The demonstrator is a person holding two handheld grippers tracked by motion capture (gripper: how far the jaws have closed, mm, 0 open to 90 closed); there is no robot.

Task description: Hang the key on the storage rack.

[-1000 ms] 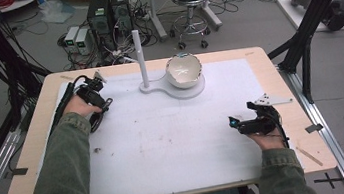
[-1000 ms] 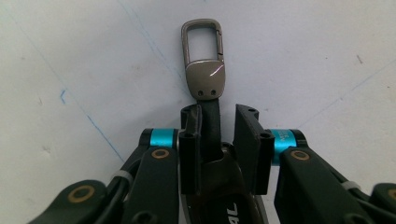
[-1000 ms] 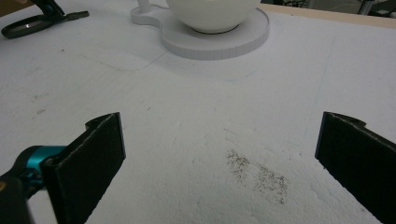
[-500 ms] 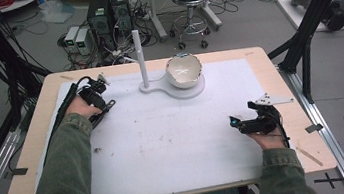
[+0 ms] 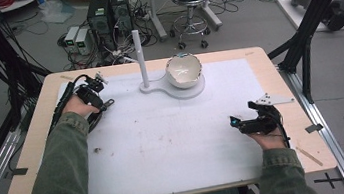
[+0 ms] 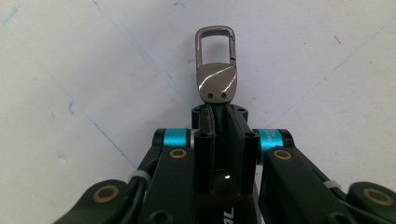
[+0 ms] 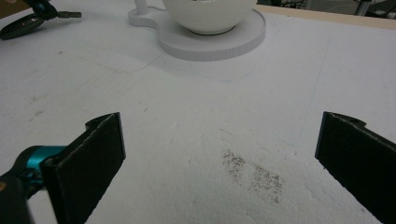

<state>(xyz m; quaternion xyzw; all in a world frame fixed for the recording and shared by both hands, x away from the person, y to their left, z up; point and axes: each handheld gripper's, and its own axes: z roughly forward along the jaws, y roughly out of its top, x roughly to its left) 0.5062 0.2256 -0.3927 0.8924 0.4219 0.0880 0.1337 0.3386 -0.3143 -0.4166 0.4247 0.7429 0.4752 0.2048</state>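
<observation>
The left tool is at the far left part of the counter, over the white sheet, and its jaws are closed together on a small metal key clip. In the left gripper view the clip stands out past the jaw tips: a grey-brown plate with two small rivets is held at the jaws, and an open rectangular loop points away from them, above the white sheet. The right tool is at the near right side of the counter, well apart from the left one, and its jaws are wide open with nothing between them; in the right gripper view its two black pads stand far apart above the bare sheet, which has a patch of dark specks there. Between the two tools, toward the far edge, a white bowl sits on a round white base with a thin upright post beside it.
</observation>
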